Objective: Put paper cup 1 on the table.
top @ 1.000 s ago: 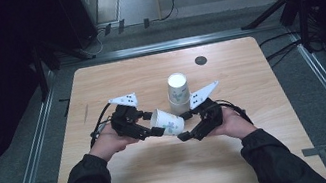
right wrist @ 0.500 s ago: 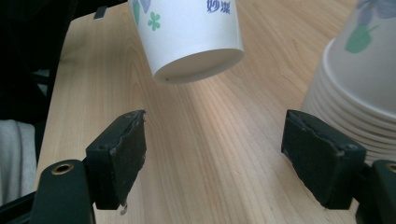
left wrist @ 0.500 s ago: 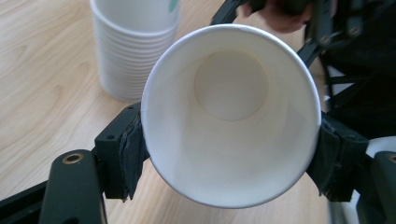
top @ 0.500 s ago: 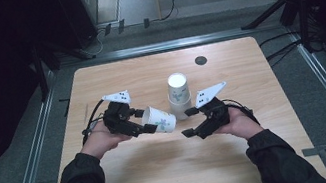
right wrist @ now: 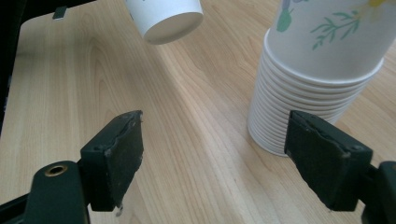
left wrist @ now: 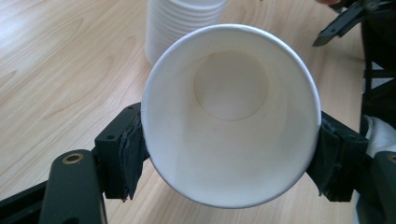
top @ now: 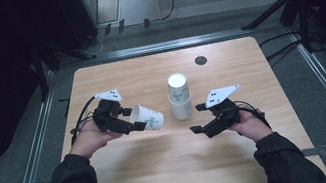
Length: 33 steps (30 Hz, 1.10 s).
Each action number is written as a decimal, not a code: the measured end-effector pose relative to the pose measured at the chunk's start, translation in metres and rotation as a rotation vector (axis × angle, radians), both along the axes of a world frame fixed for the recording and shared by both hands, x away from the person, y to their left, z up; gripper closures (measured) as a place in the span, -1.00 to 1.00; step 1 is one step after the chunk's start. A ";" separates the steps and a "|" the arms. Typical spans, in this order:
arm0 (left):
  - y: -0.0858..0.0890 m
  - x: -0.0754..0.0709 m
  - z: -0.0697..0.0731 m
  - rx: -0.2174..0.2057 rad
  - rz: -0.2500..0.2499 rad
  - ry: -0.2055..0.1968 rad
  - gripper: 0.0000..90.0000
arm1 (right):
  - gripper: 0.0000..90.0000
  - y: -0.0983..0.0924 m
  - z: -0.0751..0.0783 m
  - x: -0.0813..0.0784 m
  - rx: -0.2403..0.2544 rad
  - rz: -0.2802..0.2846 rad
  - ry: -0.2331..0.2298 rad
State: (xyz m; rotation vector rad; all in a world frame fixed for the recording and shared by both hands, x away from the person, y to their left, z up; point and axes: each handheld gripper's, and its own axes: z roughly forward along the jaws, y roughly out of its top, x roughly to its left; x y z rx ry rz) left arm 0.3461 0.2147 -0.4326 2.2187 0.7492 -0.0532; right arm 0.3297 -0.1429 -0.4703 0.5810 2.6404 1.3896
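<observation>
A white paper cup (top: 148,117) with a green leaf print lies on its side in the air, its rim pinched by my left gripper (top: 134,119). The left gripper view looks straight into the cup (left wrist: 231,116), with a pad pressed on either side of its mouth. An upside-down stack of the same cups (top: 179,99) stands at the table's middle. My right gripper (top: 197,118) hovers low, just right of the stack (right wrist: 317,70). Its jaws have just been opening and now stand open with nothing between them, only bare wood.
The wooden table (top: 244,158) has free room in front of both hands. A small dark round disc (top: 200,60) sits near its far edge. Metal rails and dark floor surround the table, and cables trail from both grippers.
The two hands have drawn apart: my left gripper carried the cup to the left, away from the stack. My right gripper slid right and its jaws spread wider.
</observation>
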 end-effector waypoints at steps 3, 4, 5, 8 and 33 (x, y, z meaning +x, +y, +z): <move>0.006 0.003 -0.001 0.016 0.027 0.012 -0.46 | -0.55 -0.002 -0.002 0.002 0.002 -0.018 0.010; 0.008 0.004 -0.001 0.026 0.035 0.015 -0.46 | -0.55 -0.002 -0.002 0.002 -0.003 -0.022 0.011; 0.011 0.005 -0.002 0.035 0.045 0.014 -0.46 | -0.55 -0.002 -0.003 0.003 -0.008 -0.021 0.012; 0.019 0.010 -0.003 0.054 0.075 0.023 -0.46 | -0.55 -0.003 -0.003 0.005 -0.007 -0.026 0.021; 0.071 0.070 0.011 0.438 0.240 0.109 -0.47 | -0.55 0.000 -0.012 0.009 -0.031 -0.026 0.036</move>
